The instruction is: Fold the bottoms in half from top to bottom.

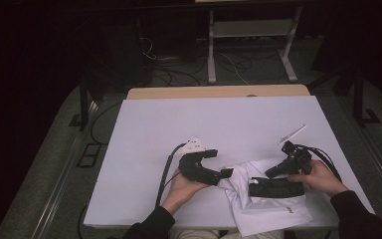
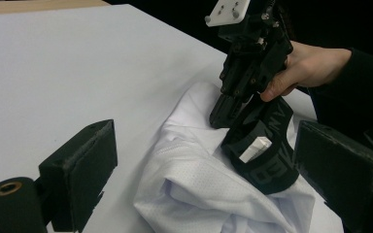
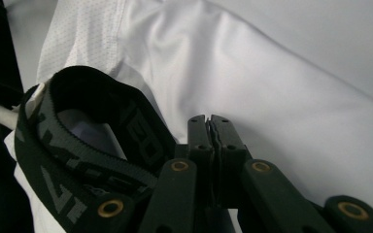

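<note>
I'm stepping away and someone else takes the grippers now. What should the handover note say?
Left gripper: jaws open, at the left edge of the white garment, nothing held.
Right gripper: jaws shut, tips down on the white cloth beside the black waistband; whether cloth is pinched cannot be told.
Garment lies crumpled at the table's near edge.
Done: right side reached. Left: probably spreading or folding it.

i see a brightly lit white table [image 1: 189, 119] with darkness all around it; beside it the floor is dim, and close jaws look softly blurred.
</note>
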`<action>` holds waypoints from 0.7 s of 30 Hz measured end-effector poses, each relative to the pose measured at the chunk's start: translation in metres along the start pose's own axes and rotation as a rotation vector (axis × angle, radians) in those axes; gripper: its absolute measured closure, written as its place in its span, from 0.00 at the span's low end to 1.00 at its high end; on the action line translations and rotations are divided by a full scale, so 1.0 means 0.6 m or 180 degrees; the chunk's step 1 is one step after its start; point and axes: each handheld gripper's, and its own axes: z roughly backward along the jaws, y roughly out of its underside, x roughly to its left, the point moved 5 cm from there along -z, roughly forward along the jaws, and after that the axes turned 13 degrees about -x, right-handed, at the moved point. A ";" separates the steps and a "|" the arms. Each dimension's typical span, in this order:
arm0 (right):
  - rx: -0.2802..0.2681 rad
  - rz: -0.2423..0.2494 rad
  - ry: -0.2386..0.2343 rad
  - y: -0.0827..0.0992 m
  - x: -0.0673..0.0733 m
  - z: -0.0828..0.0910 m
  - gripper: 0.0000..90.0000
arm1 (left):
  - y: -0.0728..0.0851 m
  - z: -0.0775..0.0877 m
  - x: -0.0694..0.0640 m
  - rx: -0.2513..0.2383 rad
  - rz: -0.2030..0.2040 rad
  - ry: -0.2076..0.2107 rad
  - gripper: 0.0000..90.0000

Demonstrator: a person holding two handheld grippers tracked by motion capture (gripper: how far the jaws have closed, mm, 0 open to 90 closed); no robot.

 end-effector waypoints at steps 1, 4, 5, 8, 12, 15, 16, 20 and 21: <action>0.0017 -0.0016 -0.0026 0.001 0.002 0.000 0.96 | 0.000 0.000 0.000 0.0002 -0.0005 -0.0002 0.09; 0.0073 -0.0045 -0.0152 0.005 0.008 -0.001 0.96 | -0.001 0.001 0.001 -0.0014 0.0007 -0.0006 0.09; 0.0080 -0.0044 -0.0193 0.006 0.010 -0.001 0.97 | -0.001 0.001 0.001 -0.0015 0.0001 -0.0008 0.09; 0.0067 -0.0023 -0.0337 0.008 0.022 0.002 0.97 | -0.002 0.002 0.002 -0.0026 0.0007 -0.0011 0.09; 0.0047 0.0047 -0.0458 0.013 0.043 0.009 0.96 | 0.000 0.001 0.002 -0.0020 0.0016 -0.0010 0.09; 0.0050 0.0077 -0.0504 0.020 0.058 0.013 0.96 | 0.000 0.000 0.001 -0.0028 0.0026 0.0002 0.09; 0.0041 0.0098 -0.0516 0.023 0.062 0.013 0.95 | 0.000 0.000 0.001 -0.0032 0.0027 0.0003 0.09; -0.0027 0.0181 -0.0510 0.032 0.082 0.022 0.95 | 0.000 0.000 0.001 -0.0033 0.0030 -0.0005 0.09; -0.0053 0.0200 -0.0518 0.035 0.087 0.026 0.95 | 0.000 0.000 0.002 -0.0034 0.0029 -0.0006 0.09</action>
